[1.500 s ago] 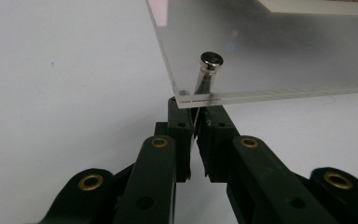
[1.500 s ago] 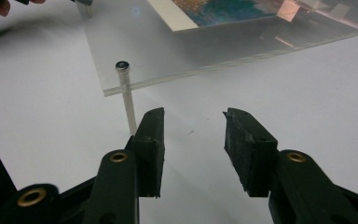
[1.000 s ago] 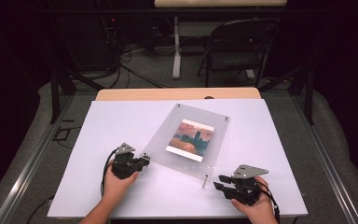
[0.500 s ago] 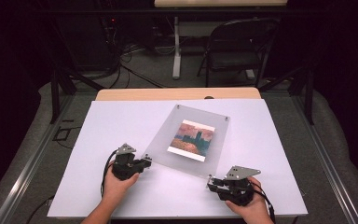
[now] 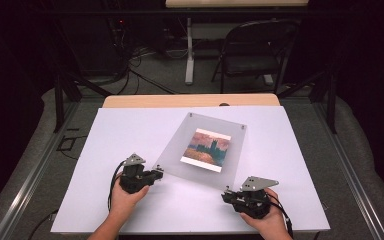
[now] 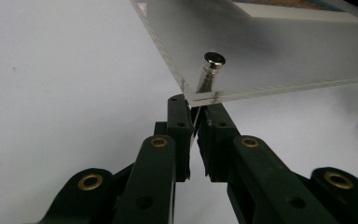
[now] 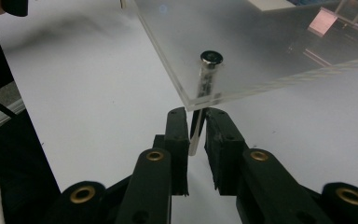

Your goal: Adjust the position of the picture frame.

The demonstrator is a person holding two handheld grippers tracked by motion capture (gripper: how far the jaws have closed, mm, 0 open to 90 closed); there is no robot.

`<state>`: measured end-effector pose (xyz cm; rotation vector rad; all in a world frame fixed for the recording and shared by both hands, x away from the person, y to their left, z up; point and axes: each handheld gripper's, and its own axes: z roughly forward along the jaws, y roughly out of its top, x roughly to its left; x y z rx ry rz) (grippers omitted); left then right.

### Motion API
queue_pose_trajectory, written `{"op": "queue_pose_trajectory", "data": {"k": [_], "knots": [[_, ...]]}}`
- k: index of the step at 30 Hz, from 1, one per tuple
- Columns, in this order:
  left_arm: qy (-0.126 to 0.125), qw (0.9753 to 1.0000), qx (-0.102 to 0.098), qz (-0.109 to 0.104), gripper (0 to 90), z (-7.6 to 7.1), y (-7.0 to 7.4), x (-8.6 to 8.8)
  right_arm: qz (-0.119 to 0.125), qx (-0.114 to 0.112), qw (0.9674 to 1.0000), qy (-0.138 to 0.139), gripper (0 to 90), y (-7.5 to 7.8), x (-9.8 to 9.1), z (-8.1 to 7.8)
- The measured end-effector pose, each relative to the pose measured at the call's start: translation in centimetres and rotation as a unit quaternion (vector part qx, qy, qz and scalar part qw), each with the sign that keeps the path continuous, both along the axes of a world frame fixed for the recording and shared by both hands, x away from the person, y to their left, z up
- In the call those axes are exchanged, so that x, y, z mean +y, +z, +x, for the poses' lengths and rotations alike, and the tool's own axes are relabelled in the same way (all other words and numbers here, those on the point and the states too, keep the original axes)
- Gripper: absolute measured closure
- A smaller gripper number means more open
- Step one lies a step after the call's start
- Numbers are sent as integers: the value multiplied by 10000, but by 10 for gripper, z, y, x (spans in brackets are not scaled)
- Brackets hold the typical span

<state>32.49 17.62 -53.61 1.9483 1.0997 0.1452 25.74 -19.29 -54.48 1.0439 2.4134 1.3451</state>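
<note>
- Left gripper (image 5: 156, 173) is pinching the acrylic frame's (image 5: 180, 145) near-left standoff pin (image 6: 209, 70).
- Right gripper (image 5: 226, 194), jaws just closing, is gripping the near-right pin (image 7: 204, 88).
- Lifting is seemingly not yet begun.

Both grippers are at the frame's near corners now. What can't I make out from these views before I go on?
- Left gripper view: the standoff pin under the acrylic frame; the plate's edge and the jaws hide its lower end.
- Right gripper view: the metal pin between the jaws; pad contact is unclear.
- High view: the far corner pins are too small to read.
</note>
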Motion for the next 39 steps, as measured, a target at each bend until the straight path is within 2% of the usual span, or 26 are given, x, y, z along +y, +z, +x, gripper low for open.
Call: {"op": "queue_pose_trajectory", "data": {"k": [3, 9, 23, 28, 39], "knots": [[-28, 10000, -5, 18, 833, -1, 0, 0, 18, -25, 10000, -29, 843, 1, -1, 0], [-97, 10000, 2, -8, 834, -3, 0, -1, 77, 69, 9999, -62, 853, 3, -5, 0], [-207, 9997, -97, -13, 840, -10, 1, -4, 133, 69, 9997, -175, 859, 7, -11, -1], [-292, 9995, -87, 20, 843, -14, 2, -5, 142, 66, 9995, -291, 859, 7, -14, 1], [-310, 9995, -93, -6, 846, -22, 4, -6, 164, 40, 9991, -398, 860, 8, -17, 5]]}}
